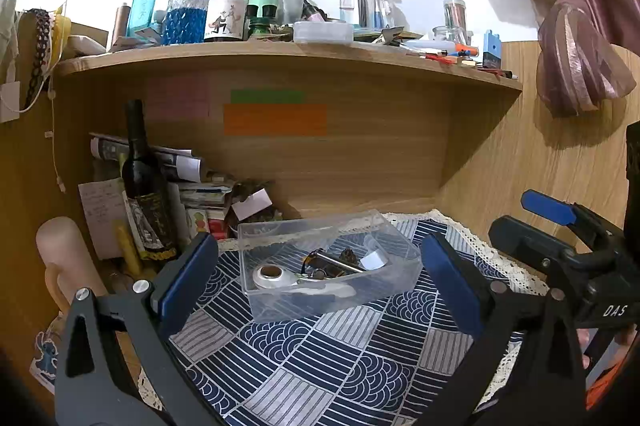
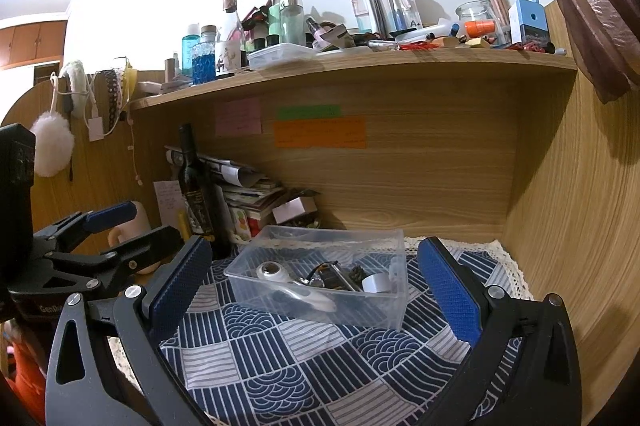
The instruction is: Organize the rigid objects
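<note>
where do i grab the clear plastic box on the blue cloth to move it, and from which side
Grip the clear plastic box by its two short end walls, coming from the front with the jaws wide. It is open-topped, rectangular and upright on the patterned cloth, and the loose items inside probably block a grip on the rim from above.

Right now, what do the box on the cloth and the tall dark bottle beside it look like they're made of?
The box looks like clear, slightly frosted plastic: its contents and the cloth pattern show through its thin walls. The tall dark bottle looks like dark glass with a glossy finish and a printed label, though plastic can't be ruled out.
</note>
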Tool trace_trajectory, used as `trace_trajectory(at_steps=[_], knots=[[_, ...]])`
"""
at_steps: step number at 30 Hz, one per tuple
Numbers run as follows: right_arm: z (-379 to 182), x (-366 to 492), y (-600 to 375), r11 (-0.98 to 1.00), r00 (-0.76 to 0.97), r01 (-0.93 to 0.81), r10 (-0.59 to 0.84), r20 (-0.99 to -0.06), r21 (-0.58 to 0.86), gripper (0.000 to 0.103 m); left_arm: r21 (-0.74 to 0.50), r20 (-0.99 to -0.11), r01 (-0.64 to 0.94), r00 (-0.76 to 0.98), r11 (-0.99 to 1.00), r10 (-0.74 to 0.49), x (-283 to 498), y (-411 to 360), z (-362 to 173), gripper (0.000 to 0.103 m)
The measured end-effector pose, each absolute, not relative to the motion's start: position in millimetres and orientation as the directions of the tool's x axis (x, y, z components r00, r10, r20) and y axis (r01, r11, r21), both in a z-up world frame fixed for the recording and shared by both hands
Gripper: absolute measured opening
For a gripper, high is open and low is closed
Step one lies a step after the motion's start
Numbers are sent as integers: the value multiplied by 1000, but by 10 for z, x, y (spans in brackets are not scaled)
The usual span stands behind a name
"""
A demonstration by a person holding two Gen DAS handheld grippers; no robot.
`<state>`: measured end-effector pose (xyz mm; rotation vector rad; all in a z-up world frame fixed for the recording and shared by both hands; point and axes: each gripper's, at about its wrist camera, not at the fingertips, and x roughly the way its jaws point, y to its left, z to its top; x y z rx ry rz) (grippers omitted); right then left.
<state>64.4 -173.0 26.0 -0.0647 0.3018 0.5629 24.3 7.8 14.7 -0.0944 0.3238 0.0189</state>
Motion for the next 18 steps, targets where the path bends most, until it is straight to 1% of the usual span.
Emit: trace_trajectory(at_steps=[9, 12, 18], knots=[[276, 622, -1707, 841, 800, -541, 522, -294, 21, 103, -93, -316, -39, 949, 995, 8, 245, 65, 155, 103], [280, 626, -1701, 840, 800, -542, 524, -293, 23, 103, -95, -298, -44, 954, 994, 14, 217, 95, 160, 103], [275, 627, -1702, 840, 799, -543, 524, -295, 24, 103, -107, -298, -21, 954, 994, -12, 206, 109, 167, 103]])
